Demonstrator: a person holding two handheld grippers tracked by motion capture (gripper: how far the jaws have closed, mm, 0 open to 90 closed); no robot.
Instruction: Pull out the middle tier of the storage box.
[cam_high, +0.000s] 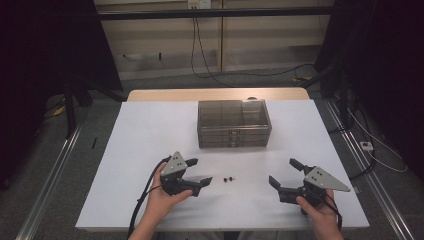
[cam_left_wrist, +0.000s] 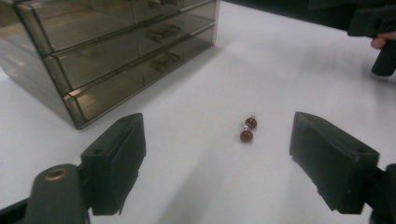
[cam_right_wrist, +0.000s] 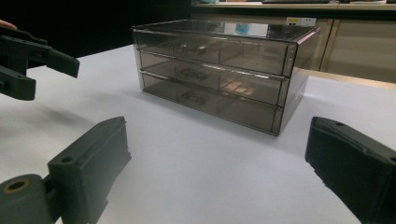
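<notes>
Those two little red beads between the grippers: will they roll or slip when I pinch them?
The red beads look round and glossy, so they would probably roll if nudged and slip between the left gripper's flat pads. They seem joined by a small metal piece, which may limit rolling. Being tiny, they are likely very light.

Left gripper (cam_high: 199, 171): black body, two chunky black jaws, grey three-cornered plate on top with small dark screw dots, black cable trailing off the back. Right gripper (cam_high: 285, 173): same build, black jaws, grey three-cornered plate, black cable at the wrist. Left gripper view: blocky matte jaws, each with a small round hole, brass-coloured ring on the left joint. Right gripper view: same. Forearms bare, no sleeves visible.
</notes>
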